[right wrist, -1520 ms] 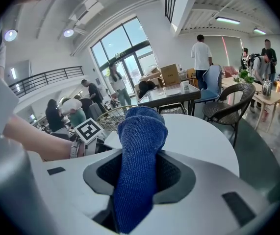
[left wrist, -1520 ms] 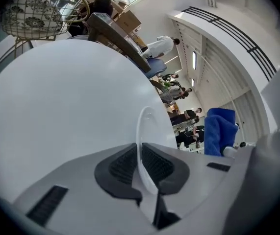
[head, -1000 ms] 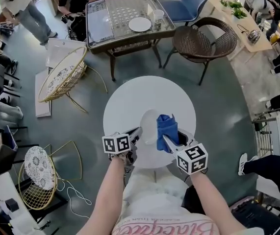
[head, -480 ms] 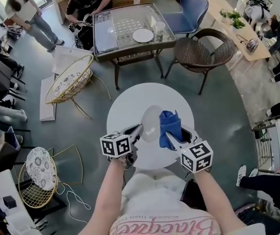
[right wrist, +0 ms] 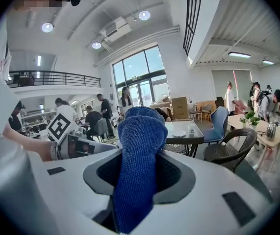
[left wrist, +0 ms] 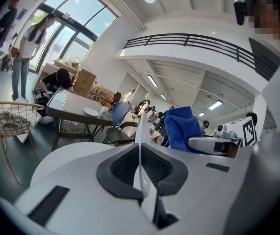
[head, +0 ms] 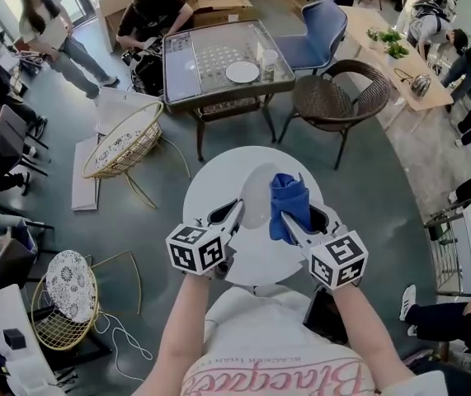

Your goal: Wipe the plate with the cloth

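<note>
The white plate (head: 256,195) is held on edge above the round white table (head: 214,180), with my left gripper (head: 237,213) shut on its rim. In the left gripper view the plate (left wrist: 140,129) shows as a thin upright edge between the pads (left wrist: 125,168). Just right of it my right gripper (head: 290,225) is shut on a bunched blue cloth (head: 288,200). The cloth (right wrist: 140,151) fills the gap between the right jaws and sticks out past them. Cloth and plate are close together; contact cannot be told.
Beyond the round table stand a glass-topped table (head: 210,56) with a plate and cup, a brown wicker chair (head: 334,97) and a blue chair (head: 317,23). Wire basket chairs (head: 120,143) are at left. Several people stand or sit around the room's edges.
Both grippers have risen from the table, carrying the plate and the cloth with them. The plate has been tipped up more onto its edge.
</note>
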`<state>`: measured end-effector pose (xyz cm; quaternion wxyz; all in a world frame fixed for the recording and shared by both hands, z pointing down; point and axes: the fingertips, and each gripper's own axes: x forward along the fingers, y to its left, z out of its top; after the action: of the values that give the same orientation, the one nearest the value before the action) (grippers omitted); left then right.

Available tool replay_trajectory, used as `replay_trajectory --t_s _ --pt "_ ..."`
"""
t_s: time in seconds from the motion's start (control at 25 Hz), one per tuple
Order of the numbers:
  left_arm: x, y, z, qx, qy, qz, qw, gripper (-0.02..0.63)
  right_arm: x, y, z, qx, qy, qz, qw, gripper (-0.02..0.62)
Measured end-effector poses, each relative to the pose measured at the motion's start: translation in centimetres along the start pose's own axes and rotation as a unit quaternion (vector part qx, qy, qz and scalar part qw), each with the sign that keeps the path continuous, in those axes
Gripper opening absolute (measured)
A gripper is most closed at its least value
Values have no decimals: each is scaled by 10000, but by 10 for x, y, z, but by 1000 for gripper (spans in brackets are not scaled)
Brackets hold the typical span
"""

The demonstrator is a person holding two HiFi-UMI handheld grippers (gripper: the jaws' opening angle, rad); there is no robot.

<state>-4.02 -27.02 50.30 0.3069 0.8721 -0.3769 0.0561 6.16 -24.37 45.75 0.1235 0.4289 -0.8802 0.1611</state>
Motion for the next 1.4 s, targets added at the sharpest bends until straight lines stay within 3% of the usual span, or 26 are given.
replay_trajectory --t_s 0.32,0.56,1.0,1.4 --pt "-22 -44 53 409 -622 -260 9969 20 -20 31 88 -399 -1133 197 9926 161" --pt "-33 -60 70 658 -783 -132 9947 20 -15 55 136 -517 -1698 445 9831 161" --pt "-44 -74 75 566 -988 -307 9930 20 8 33 116 -810 -1347 145 9875 161" --pt "-44 -77 81 460 -1073 -405 9923 20 -3 -20 101 -604 -1148 -514 9902 161"
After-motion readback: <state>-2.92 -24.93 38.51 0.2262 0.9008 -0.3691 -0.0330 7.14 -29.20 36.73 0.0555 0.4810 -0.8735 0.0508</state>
